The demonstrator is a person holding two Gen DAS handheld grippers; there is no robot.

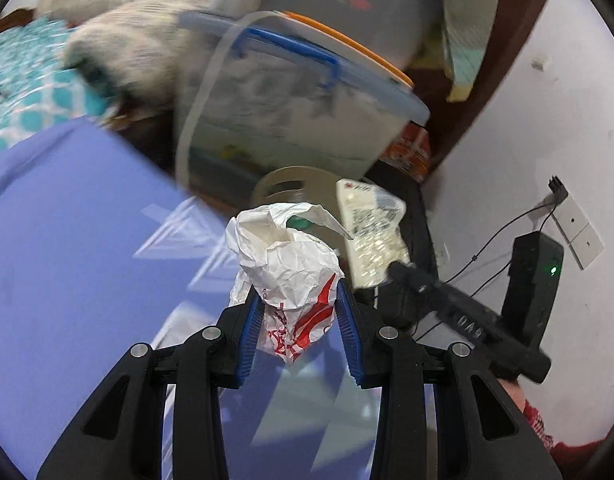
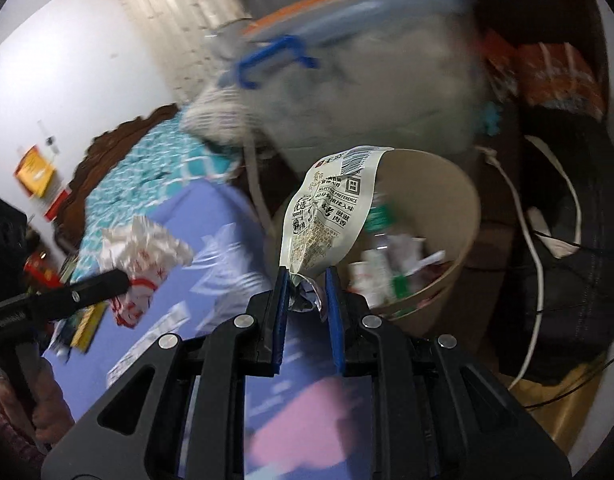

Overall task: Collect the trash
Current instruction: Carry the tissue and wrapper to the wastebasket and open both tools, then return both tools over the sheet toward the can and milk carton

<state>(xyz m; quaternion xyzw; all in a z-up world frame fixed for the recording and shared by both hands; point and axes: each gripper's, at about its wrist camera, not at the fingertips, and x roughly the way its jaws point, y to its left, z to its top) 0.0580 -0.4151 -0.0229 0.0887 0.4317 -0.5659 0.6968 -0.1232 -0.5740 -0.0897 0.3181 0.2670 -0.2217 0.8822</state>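
1. Your left hand-held gripper (image 1: 301, 312) is clamped on the crumpled white-and-red paper wrapper (image 1: 291, 276), pinched low so the bulk sticks out past the fingertips, ready to drop.
2. Your right hand-held gripper (image 2: 305, 280) is closed on the twisted tail of the cream printed plastic food packet (image 2: 327, 212).
3. Round tan paper bin (image 2: 463, 216), already holding scraps: packet hangs at its near rim, wrapper is left of it, over the blue mat (image 2: 211, 248).

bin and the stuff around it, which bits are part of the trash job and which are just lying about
Part of the job:
- crumpled red-and-white wrapper, held by left gripper
- printed food packet, held by right gripper
- round bin

Lying about:
- lidded storage box
- teal bedspread
- white cable
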